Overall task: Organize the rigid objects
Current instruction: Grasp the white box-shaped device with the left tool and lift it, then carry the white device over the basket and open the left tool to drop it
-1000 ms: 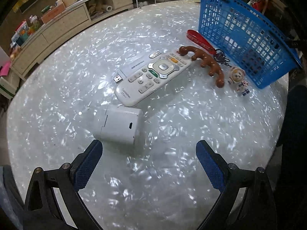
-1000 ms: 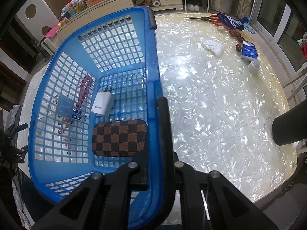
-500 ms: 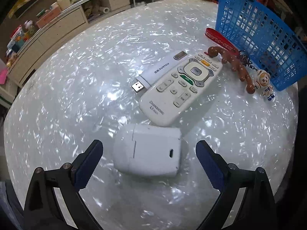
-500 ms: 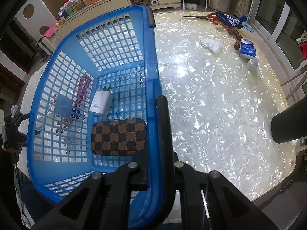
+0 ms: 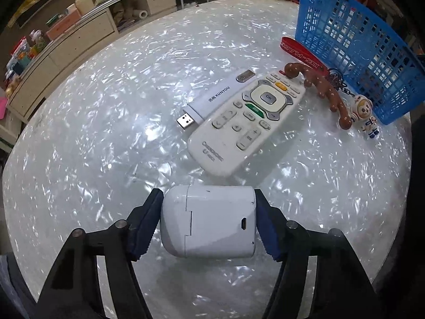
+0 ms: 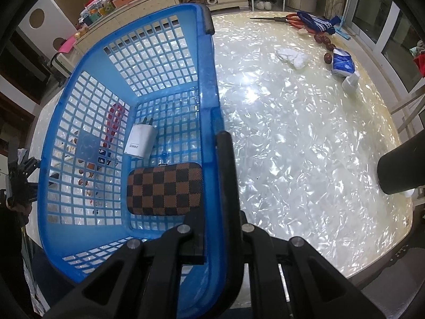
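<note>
Your left hand-held gripper point(image 5: 208, 224) had closed on the white case point(image 5: 208, 222) on the table point(image 5: 106, 138); your right hand-held gripper point(image 6: 212, 186) pinched the blue basket point(image 6: 209, 85) rim. Charger point(image 6: 140, 141) and checkered pouch point(image 6: 164, 188) were already in; remote point(image 5: 247, 122), USB stick point(image 5: 215, 98), and keychain figure point(image 5: 365, 114) waited ahead of the left one.

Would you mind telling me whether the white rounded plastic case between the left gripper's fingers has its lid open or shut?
Shut: the white rounded plastic case shows only a thin closed seam.

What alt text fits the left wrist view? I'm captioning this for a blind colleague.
The left gripper clamps a white earbud case lying on a pearly table. Beyond it lie a white remote, a USB stick, a brown massager, an astronaut keychain and a blue basket.
</note>
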